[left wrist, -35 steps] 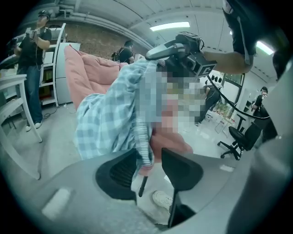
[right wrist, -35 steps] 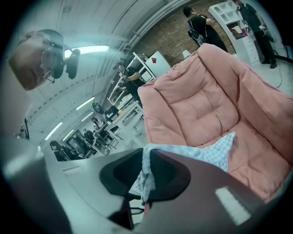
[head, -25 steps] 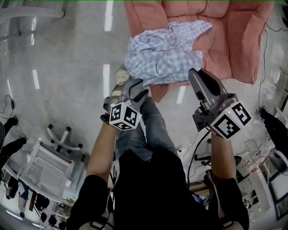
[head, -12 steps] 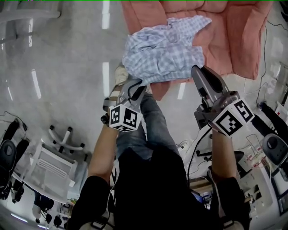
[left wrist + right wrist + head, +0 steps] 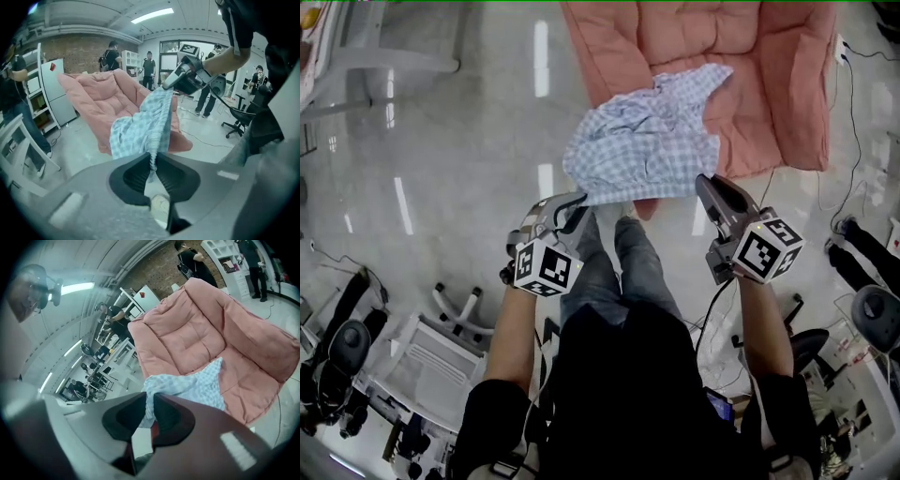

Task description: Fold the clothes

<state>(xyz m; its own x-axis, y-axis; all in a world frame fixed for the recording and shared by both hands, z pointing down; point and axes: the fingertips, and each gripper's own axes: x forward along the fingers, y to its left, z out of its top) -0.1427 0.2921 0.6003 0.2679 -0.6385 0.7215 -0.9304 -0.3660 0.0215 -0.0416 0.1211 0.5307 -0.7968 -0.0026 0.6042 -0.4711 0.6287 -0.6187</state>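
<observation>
Folding is not yet begun: the left tongs (image 5: 577,199), jaws just closing on cloth, and the right tongs (image 5: 704,181) each grip the crumpled checked shirt (image 5: 642,150), which lies partly on the pink armchair (image 5: 773,84).

Beyond the left tongs (image 5: 574,201), the pink quilted padded lounger (image 5: 769,84) is running off the top edge. The pale blue checked cotton shirt (image 5: 642,141) is covering its front, and I'm failing to tell which hem those tongs are pinching.
</observation>
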